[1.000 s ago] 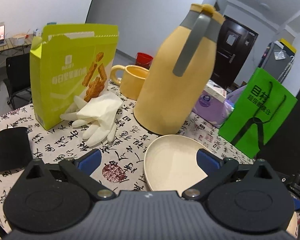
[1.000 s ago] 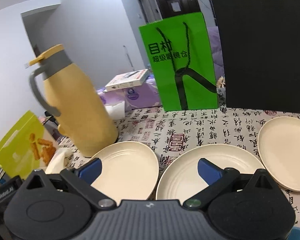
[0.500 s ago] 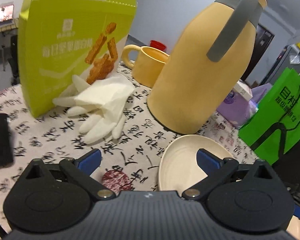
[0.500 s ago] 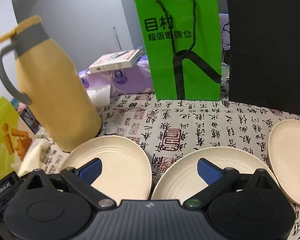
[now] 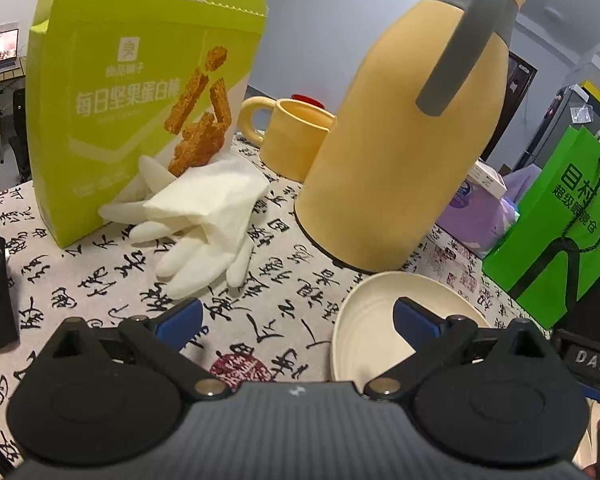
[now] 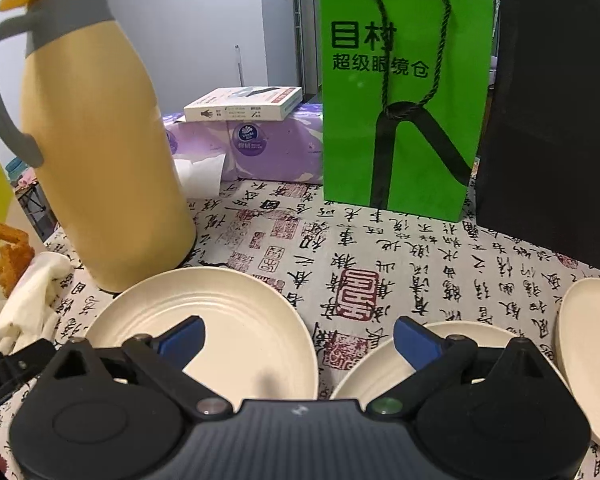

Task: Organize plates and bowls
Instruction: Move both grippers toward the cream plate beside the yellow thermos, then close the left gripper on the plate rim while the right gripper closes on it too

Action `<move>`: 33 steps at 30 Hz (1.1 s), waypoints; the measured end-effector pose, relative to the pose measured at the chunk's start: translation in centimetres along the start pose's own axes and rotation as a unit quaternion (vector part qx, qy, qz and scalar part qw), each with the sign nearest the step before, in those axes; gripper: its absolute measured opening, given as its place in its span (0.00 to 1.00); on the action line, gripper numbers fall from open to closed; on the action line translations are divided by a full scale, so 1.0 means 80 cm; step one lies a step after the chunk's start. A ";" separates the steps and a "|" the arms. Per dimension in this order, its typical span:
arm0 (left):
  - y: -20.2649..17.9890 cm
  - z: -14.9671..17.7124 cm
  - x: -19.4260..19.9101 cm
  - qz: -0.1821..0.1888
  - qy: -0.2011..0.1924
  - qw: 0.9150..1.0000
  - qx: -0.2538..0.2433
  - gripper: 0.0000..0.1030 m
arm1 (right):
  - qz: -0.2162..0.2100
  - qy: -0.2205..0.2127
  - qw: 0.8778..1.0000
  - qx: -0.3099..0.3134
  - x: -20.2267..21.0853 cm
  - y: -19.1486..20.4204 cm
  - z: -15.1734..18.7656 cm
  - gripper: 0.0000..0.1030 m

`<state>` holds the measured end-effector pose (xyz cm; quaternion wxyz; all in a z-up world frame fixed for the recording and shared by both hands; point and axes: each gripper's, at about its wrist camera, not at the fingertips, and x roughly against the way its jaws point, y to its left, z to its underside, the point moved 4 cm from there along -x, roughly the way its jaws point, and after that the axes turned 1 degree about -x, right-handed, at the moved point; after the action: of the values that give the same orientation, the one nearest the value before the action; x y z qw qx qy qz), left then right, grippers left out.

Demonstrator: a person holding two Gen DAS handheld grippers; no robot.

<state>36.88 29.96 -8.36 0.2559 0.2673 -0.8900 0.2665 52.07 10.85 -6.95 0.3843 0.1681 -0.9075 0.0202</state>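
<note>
Right wrist view is showing three plates (image 6: pixel 228 320) lying separately (none stacked); both grippers' fingers (image 6: pixel 180 338) are spread, gripping nothing.

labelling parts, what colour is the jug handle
Grey, on the yellow jug's handle; clearest in the left wrist view.

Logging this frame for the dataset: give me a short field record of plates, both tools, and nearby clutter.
plates: three cream, flat on the cloth: left plate, middle plate, right plate
left tool: open, empty, right finger over the left plate
right tool: open, empty, between left and middle plates
clutter: jug, green bag, gloves, mug
stacked: none
</note>
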 end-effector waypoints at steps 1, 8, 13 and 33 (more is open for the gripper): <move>0.001 0.000 -0.001 0.000 0.002 1.000 0.003 1.00 | 0.002 0.001 1.000 0.004 -0.003 0.002 0.001 0.96; 0.004 0.004 -0.014 0.012 0.030 0.999 0.012 1.00 | 0.008 0.002 1.000 0.007 -0.021 0.004 0.004 0.91; 0.001 0.008 -0.019 0.018 0.041 0.999 0.008 0.98 | 0.012 0.001 1.000 0.013 -0.032 0.004 0.002 0.88; -0.011 0.018 -0.028 0.037 0.072 0.997 -0.013 0.43 | 0.006 0.034 0.999 0.012 -0.053 0.007 0.007 0.41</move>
<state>38.56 29.21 -10.42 0.3129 0.2106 -0.8820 0.2825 54.22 12.55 -10.31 0.4130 0.1668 -0.8945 0.0395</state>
